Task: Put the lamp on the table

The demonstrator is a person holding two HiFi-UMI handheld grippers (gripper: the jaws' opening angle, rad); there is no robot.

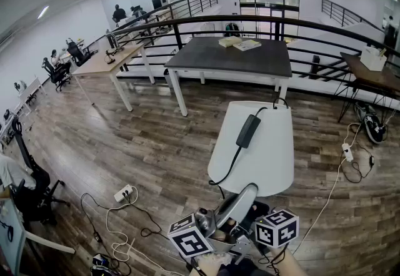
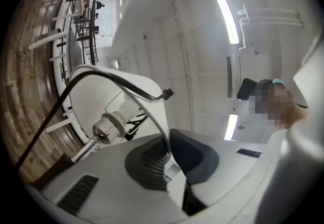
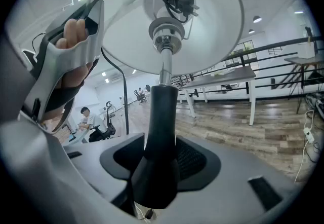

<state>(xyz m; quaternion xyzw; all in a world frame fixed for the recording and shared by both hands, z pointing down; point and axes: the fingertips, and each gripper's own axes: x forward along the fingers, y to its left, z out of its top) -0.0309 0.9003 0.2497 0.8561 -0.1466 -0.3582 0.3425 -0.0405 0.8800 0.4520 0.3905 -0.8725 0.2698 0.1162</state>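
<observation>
Though between right fingers [image 3: 202, 161], lamp [image 3: 126, 25] foot indistinct.

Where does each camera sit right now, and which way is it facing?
Head view: on the person's head, looking steeply down over the lamp shade toward the dark table; both marker cubes show at the bottom.
Left gripper view: on the left gripper, tilted up into the shade at the bulb socket and ceiling; its jaws pinch the shade's rim.
Right gripper view: on the right gripper, looking along the black stem it clamps; a hand's fingers show upper left.
Shared: both gripper views see the socket.
</observation>
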